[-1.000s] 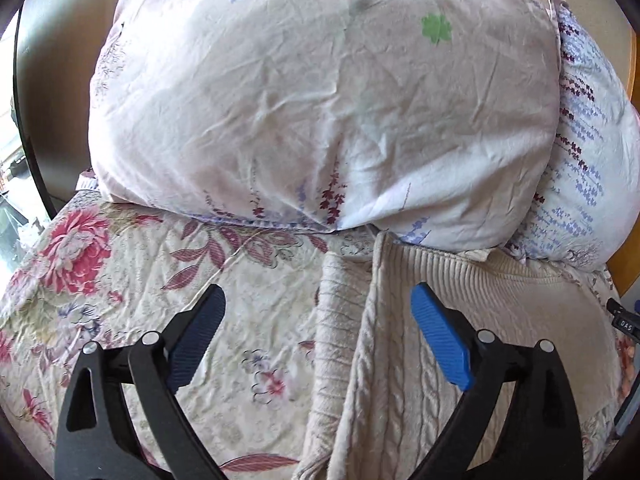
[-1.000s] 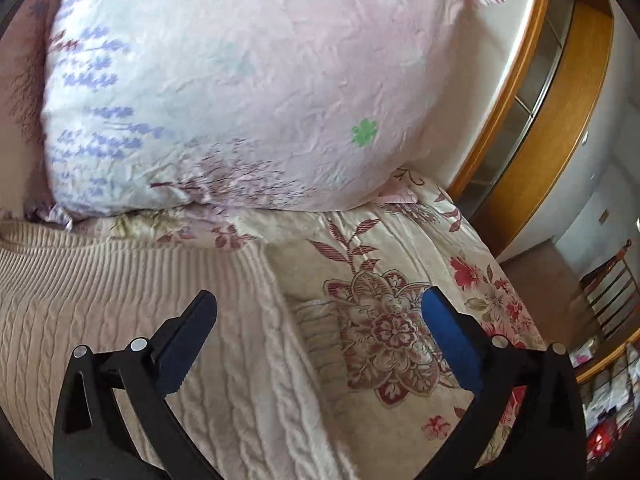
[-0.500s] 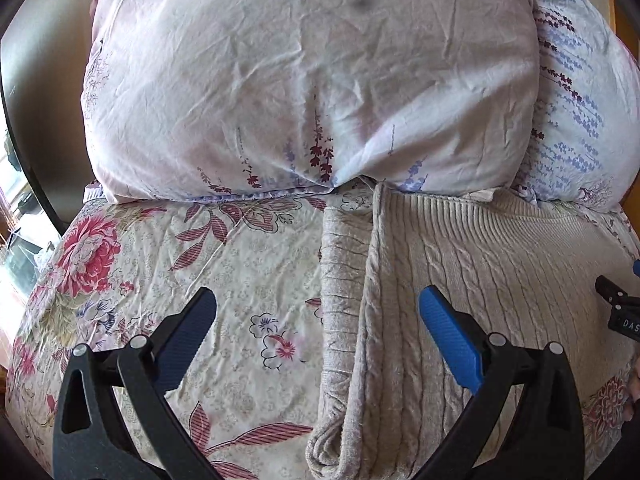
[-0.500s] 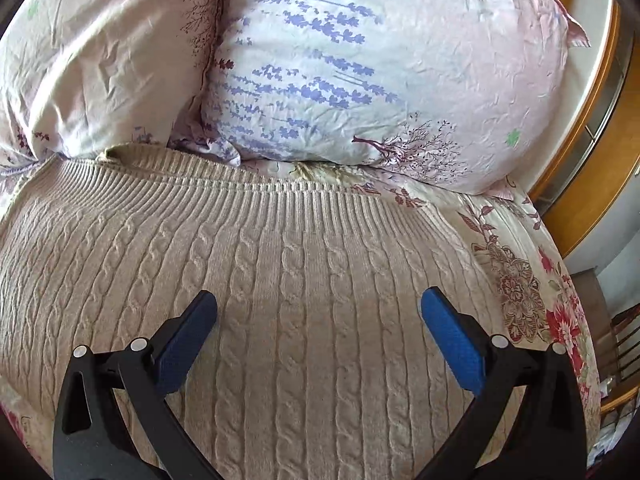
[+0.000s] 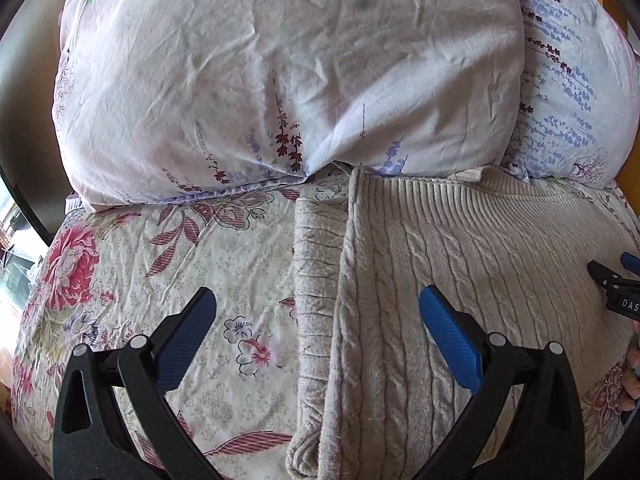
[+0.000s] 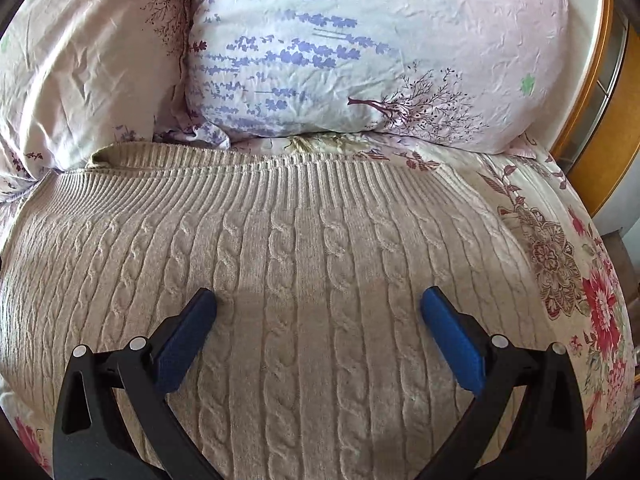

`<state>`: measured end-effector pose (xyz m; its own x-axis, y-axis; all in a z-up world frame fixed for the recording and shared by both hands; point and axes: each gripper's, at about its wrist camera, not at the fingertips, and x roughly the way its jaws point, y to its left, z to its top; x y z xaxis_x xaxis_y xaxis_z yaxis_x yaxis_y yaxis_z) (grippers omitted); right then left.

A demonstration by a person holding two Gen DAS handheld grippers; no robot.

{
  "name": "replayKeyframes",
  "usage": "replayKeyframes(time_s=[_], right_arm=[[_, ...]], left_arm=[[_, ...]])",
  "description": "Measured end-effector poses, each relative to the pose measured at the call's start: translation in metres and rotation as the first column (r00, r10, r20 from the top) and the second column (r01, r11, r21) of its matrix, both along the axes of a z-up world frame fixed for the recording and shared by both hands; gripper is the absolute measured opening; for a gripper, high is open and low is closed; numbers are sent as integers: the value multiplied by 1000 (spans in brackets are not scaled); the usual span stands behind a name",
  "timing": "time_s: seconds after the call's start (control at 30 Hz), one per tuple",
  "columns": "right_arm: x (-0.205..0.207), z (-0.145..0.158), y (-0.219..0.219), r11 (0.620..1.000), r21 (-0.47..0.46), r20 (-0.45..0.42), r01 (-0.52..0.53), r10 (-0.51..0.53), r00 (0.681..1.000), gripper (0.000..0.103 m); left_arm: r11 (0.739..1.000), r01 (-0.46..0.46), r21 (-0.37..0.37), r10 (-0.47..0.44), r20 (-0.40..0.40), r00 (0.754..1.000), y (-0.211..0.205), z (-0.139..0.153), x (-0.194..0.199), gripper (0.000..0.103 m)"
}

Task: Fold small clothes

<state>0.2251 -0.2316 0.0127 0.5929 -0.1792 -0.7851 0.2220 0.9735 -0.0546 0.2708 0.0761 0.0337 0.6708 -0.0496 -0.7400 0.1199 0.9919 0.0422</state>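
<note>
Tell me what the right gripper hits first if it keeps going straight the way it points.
Most likely the beige cable-knit sweater: the open right gripper points over it. Beyond its ribbed hem stands the lavender-print pillow. Depth is unclear, so a shallow path might skim to the pillow.

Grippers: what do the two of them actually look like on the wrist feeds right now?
Both match. The left gripper and the right gripper each have two black plastic arms with triangular cut-outs and round silver rivets. Their jaws carry textured blue pads. At the left feed's right edge, the other gripper's black body bears white lettering, "DAS", cut off. No cables or sleeves show.
</note>
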Motion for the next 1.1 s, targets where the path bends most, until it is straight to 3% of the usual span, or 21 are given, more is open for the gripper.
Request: replayKeyframes(time_s=[0.13,0.5,0.6,0.83,0.97,1.1], right_arm=[[0,-2,-5,999,37,0,0,0,1000,102],[2,-3,-5,999,37,3,0,0,1000,102],[1,-1,-6,999,45,9,-7,6,1000,102],[-4,3,4,994,63,49,-85,82,995,102],[-4,-1,23,996,-53,29,-76,77,997,102],[-3,-4,13,997,15,21,-69,69,997,102]], left_arm=[[1000,2,-11,-3,-43,999,0,-7,9,101],[985,-36,-171,3,-191,982,20,-27,28,101],[986,-26,-166,-7,-194,981,20,-26,28,100],[988,12,-157,-42,-191,981,8,-24,32,83],[986,31,-166,-62,-186,981,-3,-25,35,70],[983,32,-179,-66,-183,981,-15,-25,39,61]])
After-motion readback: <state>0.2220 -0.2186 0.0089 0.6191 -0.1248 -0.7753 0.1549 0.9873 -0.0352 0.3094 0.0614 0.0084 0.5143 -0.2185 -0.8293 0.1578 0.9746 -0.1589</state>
